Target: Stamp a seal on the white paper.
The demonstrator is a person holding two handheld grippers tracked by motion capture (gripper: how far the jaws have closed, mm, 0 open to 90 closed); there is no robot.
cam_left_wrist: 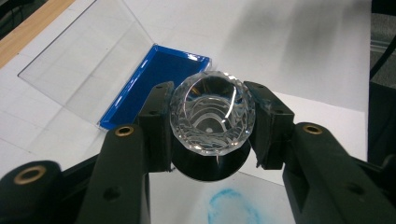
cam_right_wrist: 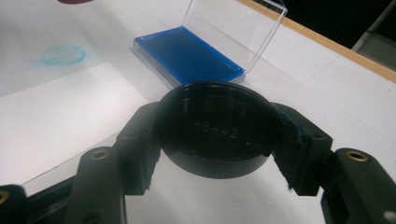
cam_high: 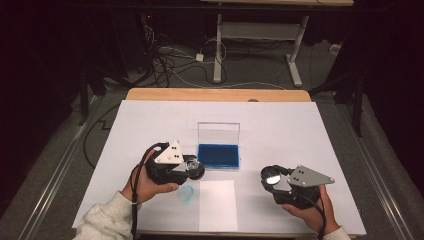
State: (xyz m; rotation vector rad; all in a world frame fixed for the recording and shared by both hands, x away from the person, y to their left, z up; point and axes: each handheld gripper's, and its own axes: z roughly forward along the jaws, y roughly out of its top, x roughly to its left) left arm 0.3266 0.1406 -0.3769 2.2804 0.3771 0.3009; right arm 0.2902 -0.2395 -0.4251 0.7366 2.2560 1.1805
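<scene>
Left gripper [cam_left_wrist: 212, 122] clamped on faceted clear glass stamp [cam_left_wrist: 212, 112], pads pressing both sides, black base below. Stamp held above table, just short of open blue ink pad case [cam_high: 218, 155], clear lid upright. Blue ring print [cam_high: 186, 193] on white sheet under left hand. Right gripper [cam_right_wrist: 217, 135] closed tight on round black cap [cam_right_wrist: 215, 127], held flat, off table, well right of case. Blank paper [cam_high: 217, 205] lies between hands.
</scene>
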